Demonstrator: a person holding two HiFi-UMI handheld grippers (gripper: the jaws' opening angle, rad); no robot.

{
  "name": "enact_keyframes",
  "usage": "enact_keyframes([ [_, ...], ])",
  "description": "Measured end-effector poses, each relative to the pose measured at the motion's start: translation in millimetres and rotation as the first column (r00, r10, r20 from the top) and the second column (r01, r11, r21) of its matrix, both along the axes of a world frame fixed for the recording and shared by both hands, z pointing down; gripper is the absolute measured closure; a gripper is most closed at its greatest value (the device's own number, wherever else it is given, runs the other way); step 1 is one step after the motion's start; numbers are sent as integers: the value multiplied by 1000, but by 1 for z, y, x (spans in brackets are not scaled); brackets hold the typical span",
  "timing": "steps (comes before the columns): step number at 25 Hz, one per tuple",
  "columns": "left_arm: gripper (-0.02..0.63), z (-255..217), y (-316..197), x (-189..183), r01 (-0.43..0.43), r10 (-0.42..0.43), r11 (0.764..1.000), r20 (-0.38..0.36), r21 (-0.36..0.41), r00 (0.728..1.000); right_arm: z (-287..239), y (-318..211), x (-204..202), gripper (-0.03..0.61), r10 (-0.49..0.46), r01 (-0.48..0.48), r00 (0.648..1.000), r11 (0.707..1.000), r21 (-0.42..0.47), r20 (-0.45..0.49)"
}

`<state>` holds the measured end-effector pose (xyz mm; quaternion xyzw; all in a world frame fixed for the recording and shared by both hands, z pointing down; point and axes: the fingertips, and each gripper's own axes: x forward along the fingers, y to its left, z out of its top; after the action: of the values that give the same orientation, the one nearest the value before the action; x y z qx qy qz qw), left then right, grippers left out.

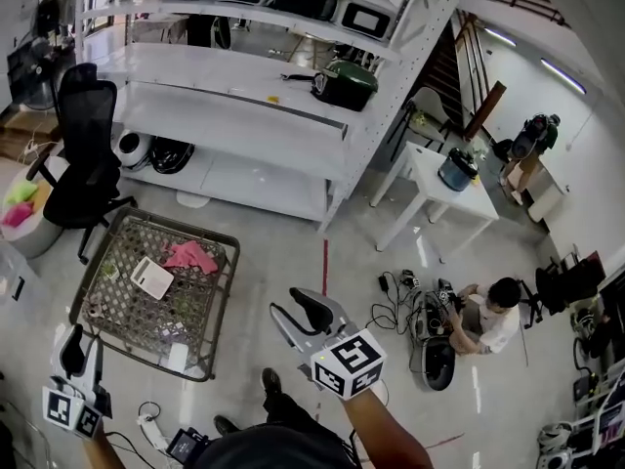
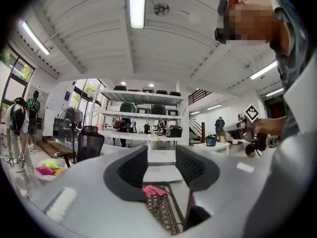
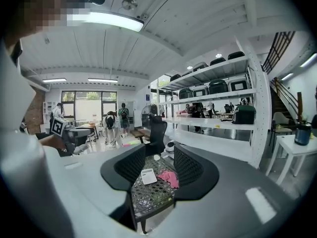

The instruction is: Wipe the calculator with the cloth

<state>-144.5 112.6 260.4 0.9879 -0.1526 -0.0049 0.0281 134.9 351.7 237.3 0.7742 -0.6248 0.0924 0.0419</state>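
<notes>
Both empty: left gripper (image 2: 161, 167) fingers apart, right gripper (image 3: 159, 165) fingers moderately apart. Well ahead of fingers, untouched: calculator (image 3: 148, 176) and pink cloth (image 3: 170, 178) side by side on mesh table (image 3: 148, 200). Risks: fingertips snagging mesh while pinching flat cloth; unbraced calculator sliding under wipe.

The calculator (image 1: 151, 277) lies on the mesh table (image 1: 224, 301), the cloth (image 1: 191, 256) just right of it; shelving (image 1: 244, 115) stands beyond, a chair (image 1: 83, 145) at far left.

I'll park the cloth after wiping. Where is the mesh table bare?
Bare mesh: the far strip behind the pink cloth and calculator, and most of the near half of the table. Crowded: the middle, where those two lie.
</notes>
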Motion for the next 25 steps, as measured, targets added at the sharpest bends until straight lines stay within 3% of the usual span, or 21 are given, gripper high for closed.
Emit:
enact_keyframes([
  [5,390,3,-5,21,62,-62,998,49,4,997,12,-20,37,417,-53,52,998,999,11,37],
  [12,390,-17,-4,66,132,-132,991,27,4,991,22,-60,93,417,-159,157,985,987,33,73],
  [18,390,-12,-5,78,246,-246,969,71,11,967,32,-97,126,417,-266,263,959,964,43,100],
  [25,390,-6,3,81,382,-382,924,121,27,916,47,-129,153,417,-384,381,915,923,47,126],
])
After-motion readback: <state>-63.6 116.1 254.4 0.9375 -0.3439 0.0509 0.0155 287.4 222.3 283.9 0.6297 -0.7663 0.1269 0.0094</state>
